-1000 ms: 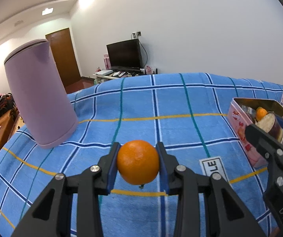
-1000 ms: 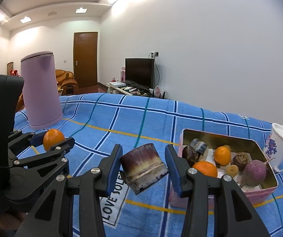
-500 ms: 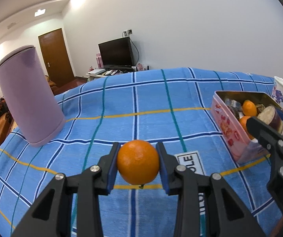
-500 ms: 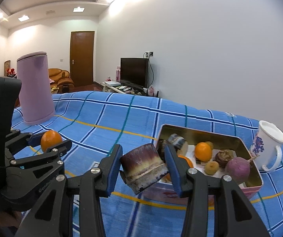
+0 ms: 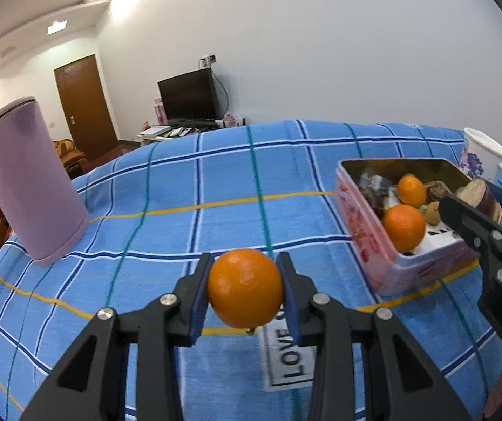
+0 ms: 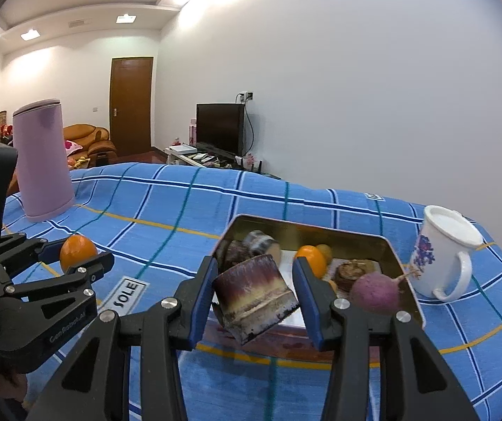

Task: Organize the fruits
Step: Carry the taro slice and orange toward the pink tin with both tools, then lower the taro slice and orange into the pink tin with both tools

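1. A round orange fruit (image 5: pixel 244 287) sits clamped between the blue pads of the left gripper (image 5: pixel 244 293), carried clear above the blue checked cloth (image 5: pixel 216 182).
2. A stubby purple-and-cream sugarcane section (image 6: pixel 256 293) is pinched in the right gripper (image 6: pixel 255 298), tilted, its cut end toward the camera, hanging at the near wall of the pink rectangular tin (image 6: pixel 405 263).
3. The tin lies ahead and to the right of the left gripper's tips, and directly ahead of and below the right one, so I'd judge the right hand the nearer to dropping its load.
4. Count: three orange fruits (one held, two in the tin (image 5: pixel 403 226)), one held cane piece, one purple round root (image 6: pixel 373 293) and some darker bits I can't tell apart.
5. Further out: one tall lilac cylinder (image 5: pixel 26 189) far left, one white flowered mug (image 6: pixel 443 252) just right of the tin.
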A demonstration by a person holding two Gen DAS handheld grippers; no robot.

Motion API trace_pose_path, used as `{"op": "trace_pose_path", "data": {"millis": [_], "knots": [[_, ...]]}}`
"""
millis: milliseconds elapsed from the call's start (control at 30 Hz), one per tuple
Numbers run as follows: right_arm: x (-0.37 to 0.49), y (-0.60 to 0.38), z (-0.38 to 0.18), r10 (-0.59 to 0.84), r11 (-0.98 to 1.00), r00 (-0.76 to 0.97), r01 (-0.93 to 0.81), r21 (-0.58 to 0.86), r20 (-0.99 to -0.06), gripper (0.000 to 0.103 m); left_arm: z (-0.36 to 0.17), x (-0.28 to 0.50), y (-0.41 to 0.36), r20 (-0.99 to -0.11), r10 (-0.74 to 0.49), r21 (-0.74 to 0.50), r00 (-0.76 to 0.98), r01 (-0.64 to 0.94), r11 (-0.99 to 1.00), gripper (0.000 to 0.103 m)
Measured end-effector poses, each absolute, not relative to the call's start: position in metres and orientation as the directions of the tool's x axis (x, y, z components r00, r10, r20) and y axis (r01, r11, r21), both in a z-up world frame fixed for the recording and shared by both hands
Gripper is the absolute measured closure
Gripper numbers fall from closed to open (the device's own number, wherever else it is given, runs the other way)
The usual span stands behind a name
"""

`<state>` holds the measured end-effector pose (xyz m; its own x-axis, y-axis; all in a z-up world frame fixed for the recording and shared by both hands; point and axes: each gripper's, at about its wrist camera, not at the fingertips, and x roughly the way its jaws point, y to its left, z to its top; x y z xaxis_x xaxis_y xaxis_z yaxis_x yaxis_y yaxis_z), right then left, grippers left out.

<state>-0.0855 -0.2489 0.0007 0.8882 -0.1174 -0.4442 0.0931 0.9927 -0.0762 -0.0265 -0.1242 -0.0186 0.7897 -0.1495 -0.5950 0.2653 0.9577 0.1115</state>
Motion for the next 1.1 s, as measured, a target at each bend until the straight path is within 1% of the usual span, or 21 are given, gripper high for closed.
{"op": "trace_pose_path", "data": {"millis": [367, 700, 1100], "knots": [[-0.094, -0.28, 0.0, -0.162, 0.987, 0.883, 0.138, -0.085, -0.441, 0.056, -0.018, -0.035, -0.156, -0.6, -0.2, 0.104, 0.775, 0.324, 0.941, 0.065], [-0.101, -0.31, 0.002, -0.208, 0.978, 0.876, 0.189, -0.087, -0.436, 0.056, -0.015, -0.042, -0.185, -0.586, -0.26, 0.082, 0.767, 0.376, 0.923, 0.065], [-0.105, -0.346, 0.002, -0.257, 0.964, 0.859, 0.262, -0.051, -0.443, 0.056, -0.007, -0.043, -0.206, -0.545, -0.331, 0.049, 0.77, 0.424, 0.904, 0.065]]}}
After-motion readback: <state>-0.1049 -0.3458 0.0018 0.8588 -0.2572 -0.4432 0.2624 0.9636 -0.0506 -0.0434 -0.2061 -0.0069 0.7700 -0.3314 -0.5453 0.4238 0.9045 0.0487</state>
